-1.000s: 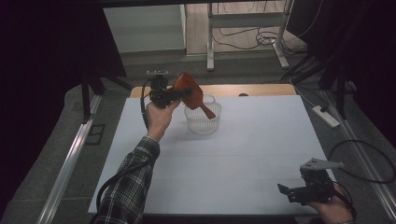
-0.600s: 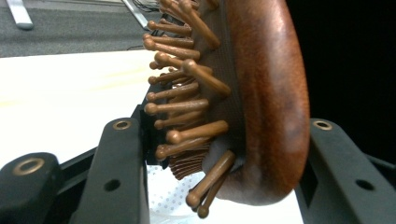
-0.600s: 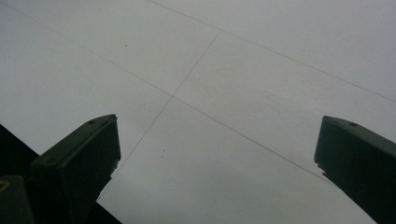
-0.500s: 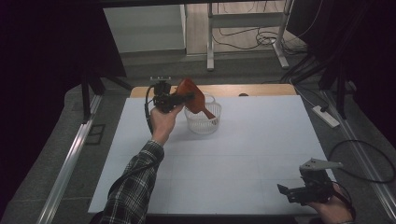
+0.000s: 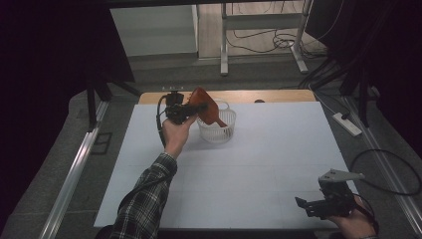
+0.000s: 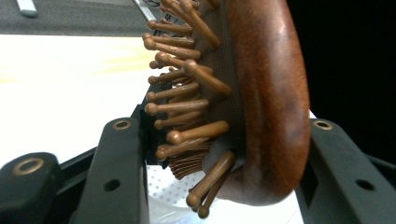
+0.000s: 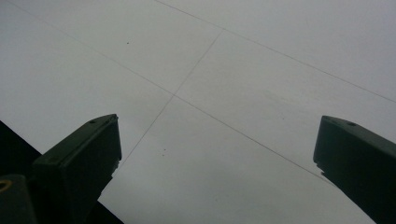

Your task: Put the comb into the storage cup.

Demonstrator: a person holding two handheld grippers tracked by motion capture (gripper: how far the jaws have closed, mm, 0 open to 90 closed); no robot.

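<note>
A: Left gripper (image 5: 191, 109) status?

B: Clenched on the wooden hairbrush (image 5: 205, 110). In the left gripper view the brush head (image 6: 252, 93) sits between the jaws, bristles toward one jaw, smooth back against the other.

A: Where's the brush relative to the gripper?

B: It sticks out ahead of the jaws, tilted, handle end pointing down into the clear plastic basket (image 5: 219, 130). The basket is just beyond and below the gripper, at the far side of the white table (image 5: 259, 169).

A: Brush touching the basket?

B: Can't tell from here.

A: Right gripper (image 5: 311, 205)?

B: Released, jaws wide apart, nothing between them. Bare table surface ahead of its jaws. It's at the near right corner, well apart from the basket.
</note>
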